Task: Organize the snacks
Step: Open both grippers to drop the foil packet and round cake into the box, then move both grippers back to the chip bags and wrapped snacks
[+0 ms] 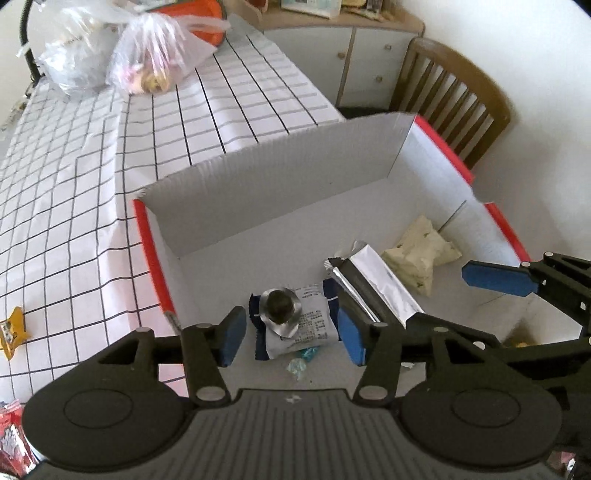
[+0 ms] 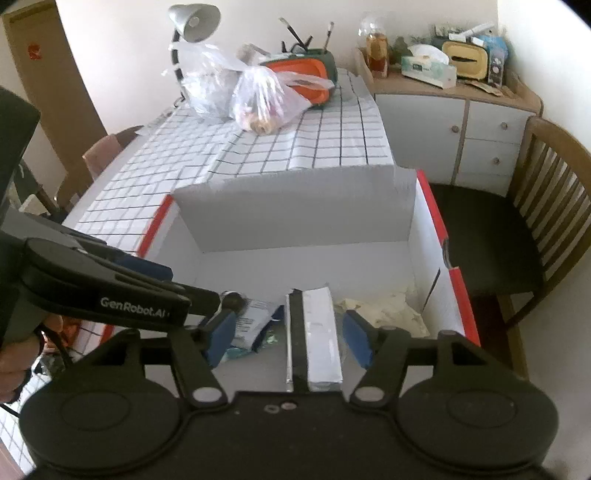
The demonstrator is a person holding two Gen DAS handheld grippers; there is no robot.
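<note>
Left wrist view is showing four snacks lying in your white box (image 1: 280, 192): silver packet (image 1: 373, 284), cream bag (image 1: 421, 254), blue-white pouch (image 1: 310, 325). Both grippers (image 1: 291, 336) (image 2: 291, 339) are hanging released above; the yellow snack (image 1: 13, 330) is waiting far left.

1 box (image 1: 280, 192) with red edges sits on 1 checked tablecloth (image 1: 74, 206). Inside it lie 5 snacks: 1 silver packet (image 1: 373, 280), 1 white-and-blue packet (image 1: 314, 325), 1 small foil-wrapped piece (image 1: 279, 308), 1 pale yellowish bag (image 1: 421, 251) and 1 small teal sweet (image 1: 297, 365). 2 plastic bags (image 2: 258, 99) stand further back. 1 chair (image 2: 546, 206), 1 lamp (image 2: 194, 22) and 2 grippers (image 1: 291, 334) show.
</note>
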